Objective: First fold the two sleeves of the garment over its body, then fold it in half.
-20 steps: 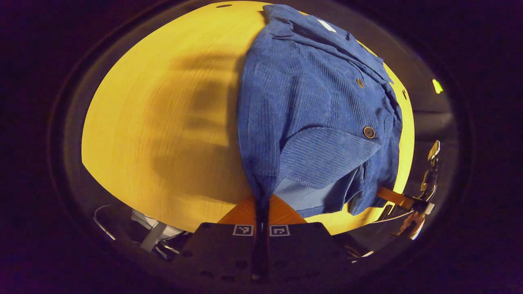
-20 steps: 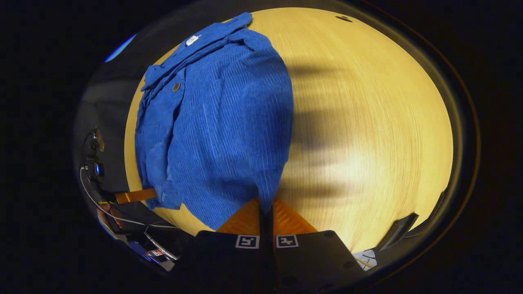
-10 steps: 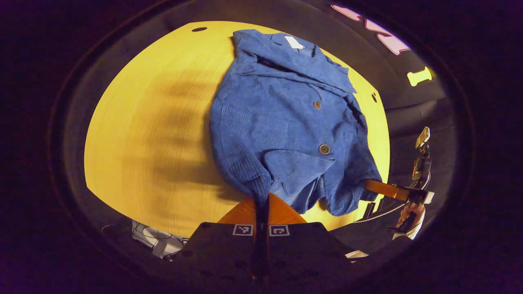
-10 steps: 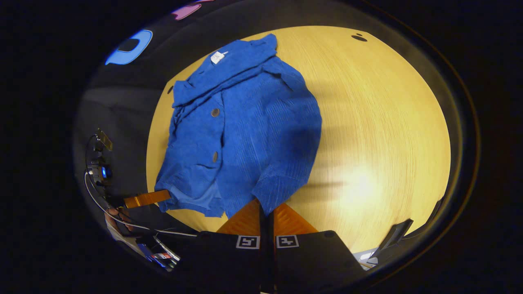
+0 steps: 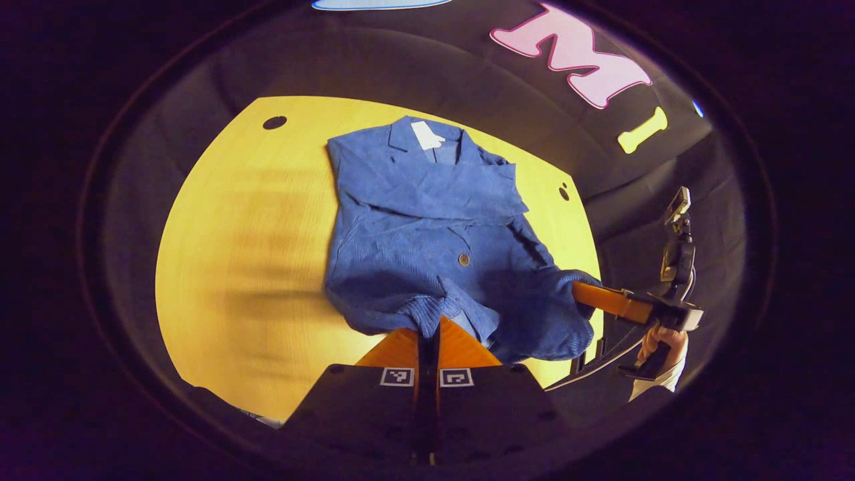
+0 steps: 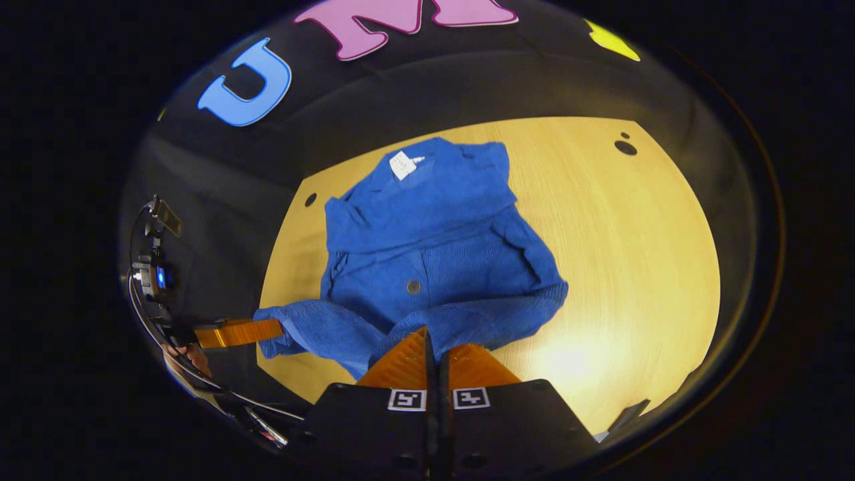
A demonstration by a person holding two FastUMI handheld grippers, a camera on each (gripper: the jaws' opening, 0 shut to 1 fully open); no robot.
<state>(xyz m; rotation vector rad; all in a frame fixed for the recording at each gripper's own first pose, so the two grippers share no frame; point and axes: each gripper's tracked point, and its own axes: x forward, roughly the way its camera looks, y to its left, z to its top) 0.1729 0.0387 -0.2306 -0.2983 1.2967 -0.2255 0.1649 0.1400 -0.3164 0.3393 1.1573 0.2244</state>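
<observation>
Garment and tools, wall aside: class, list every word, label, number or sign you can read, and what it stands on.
White tag at the collar of the garment: print too small to read.
Square markers on the left tool and on the right tool: black-and-white patterns, no words.
Button: nothing legible.

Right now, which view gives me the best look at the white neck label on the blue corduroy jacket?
The right gripper view: the white neck label faces the camera squarely near the collar of the blue corduroy jacket, unobstructed. The left gripper view also shows the label, but more slanted and elongated toward the far edge of the wooden table.
</observation>
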